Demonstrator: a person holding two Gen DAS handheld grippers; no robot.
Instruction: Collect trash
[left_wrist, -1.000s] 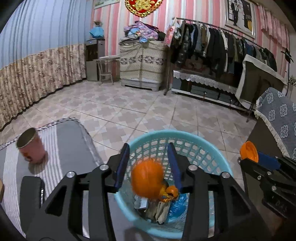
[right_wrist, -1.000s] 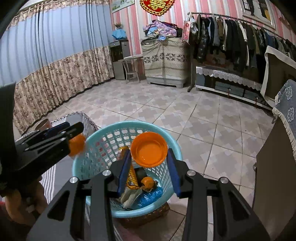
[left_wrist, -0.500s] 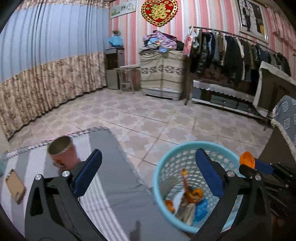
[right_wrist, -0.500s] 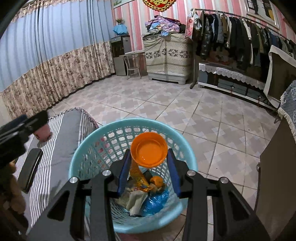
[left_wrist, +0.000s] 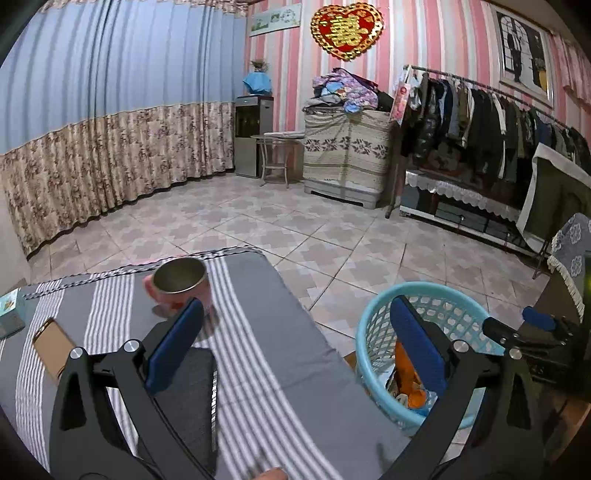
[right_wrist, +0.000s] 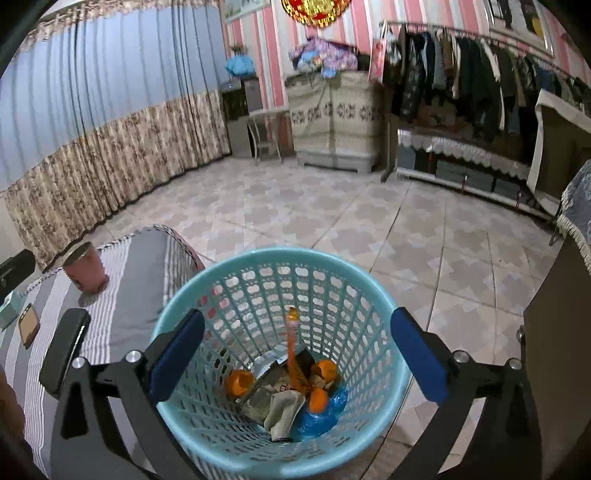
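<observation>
1. My right hand-held gripper (right_wrist: 295, 362) hangs directly over the blue basket (right_wrist: 207, 284). Its jaws have just been opening and now stand wide apart with nothing between the pads.
2. My left hand-held gripper (left_wrist: 295, 347) is also spread wide and empty. It sits to the left of the basket, over the striped grey surface (left_wrist: 258, 369) that borders the basket's left side.
3. Done so far, judging by the basket's contents: orange peel pieces (right_wrist: 240, 382) lie at the bottom, together with crumpled paper (right_wrist: 282, 410), a blue plastic bag (right_wrist: 321, 415) and a long orange wrapper (right_wrist: 293, 350) leaning up the inner wall.
4. What may be left: on the surface, well to the left of the basket, stands a pink cup (left_wrist: 181, 286) with a metal rim. I cannot tell whether it counts as trash.
5. Further left of the basket lie a phone (left_wrist: 50, 349), a dark flat object (left_wrist: 188, 398) and a small teal box (left_wrist: 11, 312). They look like belongings, not rubbish.
6. My judgement: the collecting is largely finished. No obvious scraps show on the surface near the basket, so the cup is the one thing worth checking.
</observation>
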